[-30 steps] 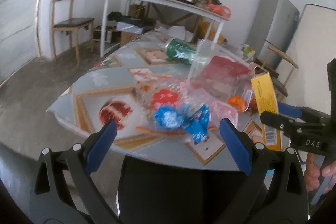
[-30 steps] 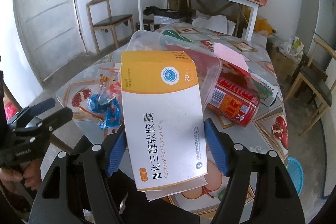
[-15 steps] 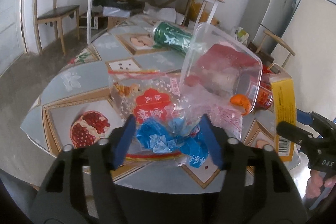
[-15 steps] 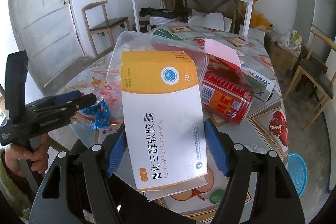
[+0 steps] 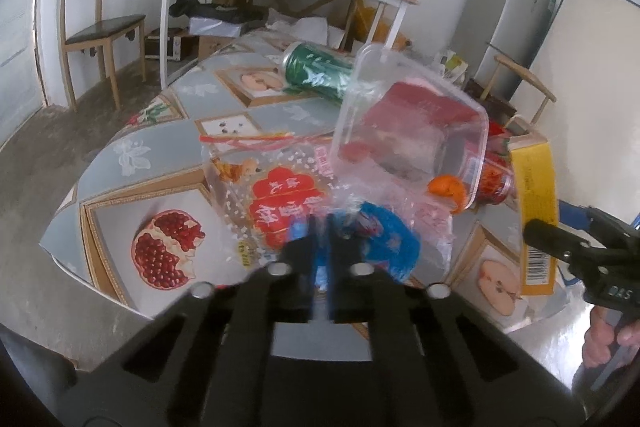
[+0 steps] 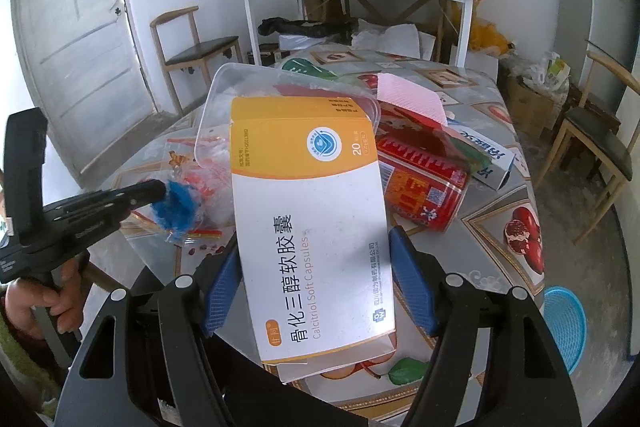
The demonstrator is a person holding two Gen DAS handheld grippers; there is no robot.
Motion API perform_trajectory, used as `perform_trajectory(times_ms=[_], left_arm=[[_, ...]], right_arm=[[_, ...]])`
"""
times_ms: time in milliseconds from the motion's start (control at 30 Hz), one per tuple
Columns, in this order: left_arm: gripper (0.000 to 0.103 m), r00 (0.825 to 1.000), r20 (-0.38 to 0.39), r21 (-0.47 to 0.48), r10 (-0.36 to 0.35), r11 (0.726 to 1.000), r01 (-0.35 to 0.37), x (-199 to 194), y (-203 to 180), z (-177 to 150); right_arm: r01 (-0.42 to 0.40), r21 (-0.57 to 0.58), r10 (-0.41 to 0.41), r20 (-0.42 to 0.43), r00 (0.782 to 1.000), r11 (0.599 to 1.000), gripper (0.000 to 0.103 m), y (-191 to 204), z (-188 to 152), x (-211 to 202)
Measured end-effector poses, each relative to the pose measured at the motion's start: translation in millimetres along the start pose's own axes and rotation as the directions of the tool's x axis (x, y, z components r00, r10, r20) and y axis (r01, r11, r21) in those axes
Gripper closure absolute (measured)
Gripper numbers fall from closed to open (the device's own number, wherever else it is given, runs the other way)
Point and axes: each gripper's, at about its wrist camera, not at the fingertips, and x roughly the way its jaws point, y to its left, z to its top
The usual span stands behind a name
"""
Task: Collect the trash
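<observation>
My left gripper [image 5: 320, 229] is shut on a crumpled blue wrapper [image 5: 394, 247] at the near edge of the table [image 5: 160, 163]. The wrapper lies on a clear printed bag with a red label [image 5: 280, 199]. In the right wrist view the left gripper [image 6: 158, 191] pinches the same blue wrapper [image 6: 178, 207]. My right gripper [image 6: 314, 239] is shut on an orange and white medicine box [image 6: 308, 187], held flat above the table. That box [image 5: 534, 211] and the right gripper [image 5: 560, 223] show at the right of the left wrist view.
A clear plastic container [image 5: 412, 131] leans on a red can [image 6: 424, 187]. A green can [image 5: 320, 71], an orange peel [image 5: 448, 187], a pink sheet [image 6: 408, 99] and a white carton [image 6: 488, 159] also lie there. A blue basket [image 6: 566, 327] stands on the floor at the right.
My left gripper moved forward over the table edge and its jaws went from wide open to shut on the blue wrapper. The right gripper kept still with the box.
</observation>
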Motion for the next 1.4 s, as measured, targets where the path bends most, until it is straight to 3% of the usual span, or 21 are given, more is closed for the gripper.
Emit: perform_trajectory(times_ms=[600, 900, 1400], left_arm=[[0.103, 0.983, 0.140, 0.007, -0.121, 0.993, 0.121, -55.6, -20.1, 0.5], [0.103, 0.959, 0.227, 0.016, -0.171, 0.985, 0.172, -80.1, -26.5, 4.6], [0.103, 0.945, 0.257, 0.003, -0.200, 0.979, 0.206, -92.2, -21.4, 5.8]], right_arm=[[0.023, 0.001, -0.023, 0.035, 0.999, 1.000, 0.034, -1.7, -0.4, -16.7], [0.051, 0.011, -0.051, 0.039, 0.998, 0.999, 0.034, -5.8, 7.3, -21.3], [0.077, 0.001, -0.077, 0.049, 0.996, 0.997, 0.034, 1.2, 12.3, -26.5]])
